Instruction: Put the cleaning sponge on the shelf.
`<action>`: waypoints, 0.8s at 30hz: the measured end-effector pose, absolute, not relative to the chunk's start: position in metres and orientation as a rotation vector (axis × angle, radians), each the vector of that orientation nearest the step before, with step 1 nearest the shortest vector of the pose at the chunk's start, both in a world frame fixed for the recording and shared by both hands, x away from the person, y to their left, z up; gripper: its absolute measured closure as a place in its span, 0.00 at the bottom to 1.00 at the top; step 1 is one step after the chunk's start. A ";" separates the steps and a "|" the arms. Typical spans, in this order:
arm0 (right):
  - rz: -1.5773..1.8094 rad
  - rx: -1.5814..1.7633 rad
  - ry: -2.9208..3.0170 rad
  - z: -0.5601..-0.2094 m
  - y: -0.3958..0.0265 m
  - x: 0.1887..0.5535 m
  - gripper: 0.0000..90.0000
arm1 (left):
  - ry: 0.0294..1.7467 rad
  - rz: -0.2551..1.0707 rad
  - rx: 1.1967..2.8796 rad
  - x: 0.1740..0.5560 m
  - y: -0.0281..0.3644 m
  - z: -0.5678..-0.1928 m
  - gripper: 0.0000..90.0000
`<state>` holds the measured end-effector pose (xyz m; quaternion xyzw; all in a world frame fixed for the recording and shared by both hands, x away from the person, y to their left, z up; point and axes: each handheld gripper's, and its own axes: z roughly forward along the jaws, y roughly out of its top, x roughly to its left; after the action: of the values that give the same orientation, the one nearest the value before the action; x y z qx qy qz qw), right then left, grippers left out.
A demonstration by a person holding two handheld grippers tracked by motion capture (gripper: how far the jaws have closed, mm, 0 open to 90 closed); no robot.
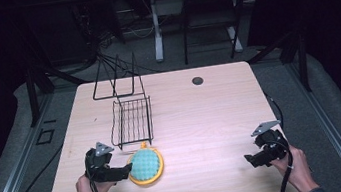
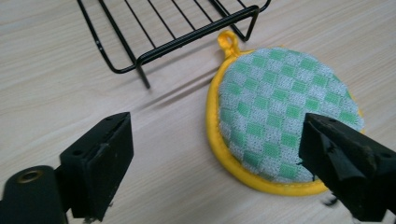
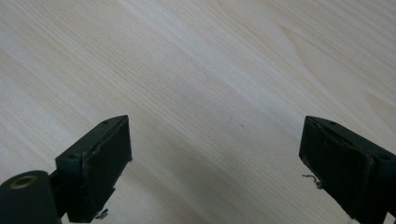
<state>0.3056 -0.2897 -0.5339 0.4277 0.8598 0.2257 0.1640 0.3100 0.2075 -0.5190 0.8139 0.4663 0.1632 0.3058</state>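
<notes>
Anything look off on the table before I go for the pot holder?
Nothing stands out. The pot holder lies flat beside the wire rack, which stands level; the left gripper is open next to it.

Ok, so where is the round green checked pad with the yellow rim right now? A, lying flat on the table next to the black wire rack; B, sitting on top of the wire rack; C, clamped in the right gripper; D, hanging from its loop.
A: the pad lies flat on the table just beside the wire rack, with the open left gripper reaching toward it.
</notes>
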 end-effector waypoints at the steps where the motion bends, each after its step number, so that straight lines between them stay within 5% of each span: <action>1: 0.642 1.220 2.451 -0.534 -0.290 0.306 0.10 | 1.230 0.424 2.152 0.311 0.206 -0.519 0.15; 6: 0.638 1.213 2.458 -0.535 -0.289 0.306 0.10 | 1.219 0.392 2.162 0.317 0.196 -0.521 0.18; 11: 0.635 1.203 2.463 -0.535 -0.288 0.306 0.11 | 1.216 0.416 2.193 0.323 0.189 -0.520 0.32; 24: 0.637 1.210 2.467 -0.536 -0.288 0.306 0.11 | 1.278 0.351 2.211 0.345 0.179 -0.529 0.37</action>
<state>0.3063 -0.2884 -0.5355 0.4235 0.8634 0.2229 0.1599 0.3446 0.1791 -0.5292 0.8238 0.4764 0.1308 0.2782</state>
